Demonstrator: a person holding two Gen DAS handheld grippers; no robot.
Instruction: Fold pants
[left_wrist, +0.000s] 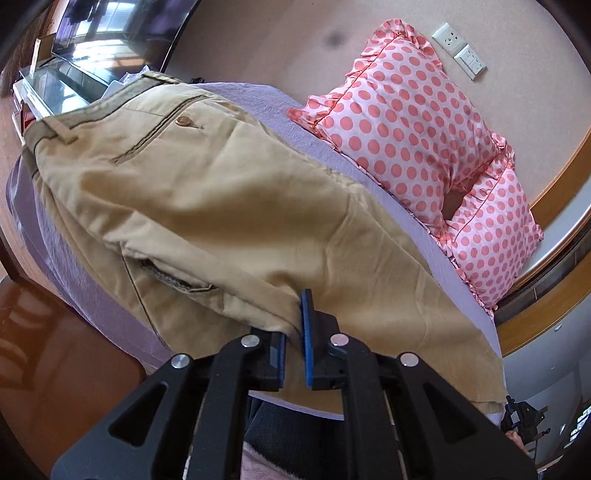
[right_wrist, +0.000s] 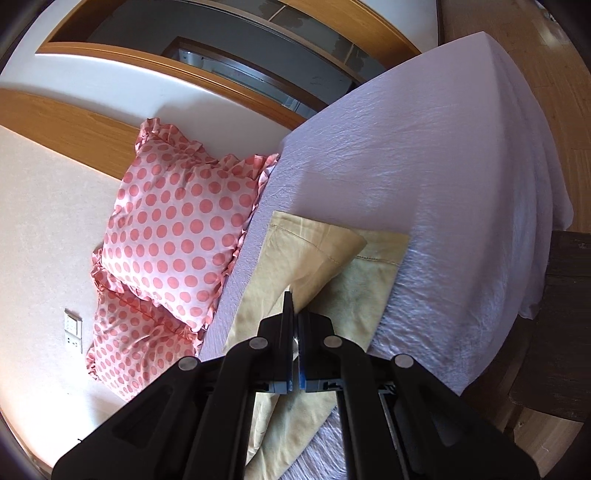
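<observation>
looking along the left claw (left_wrist: 294, 325), its blue-padded fingers (left_wrist: 307, 332) stand a narrow gap apart, and a fold of the khaki pants (left_wrist: 207, 206) drapes over the left finger and down between the two; whether the pads actually pinch the cloth cannot be told. the pants lie across the lilac bed sheet (left_wrist: 295, 122), waistband far from the camera, a buttoned back pocket (left_wrist: 162, 125) facing up. two pink polka-dot pillows (left_wrist: 410, 122) lean against the wall beside a white socket plate (left_wrist: 448, 38). no readable writing shows.

from the right wrist, the right claw (right_wrist: 293, 306) is clamped tight on a leg of the pants (right_wrist: 314, 251) near the hem, lifting it above the other leg, which lies flat on the sheet (right_wrist: 424, 155). the pillows (right_wrist: 177, 229) sit to the left.
</observation>
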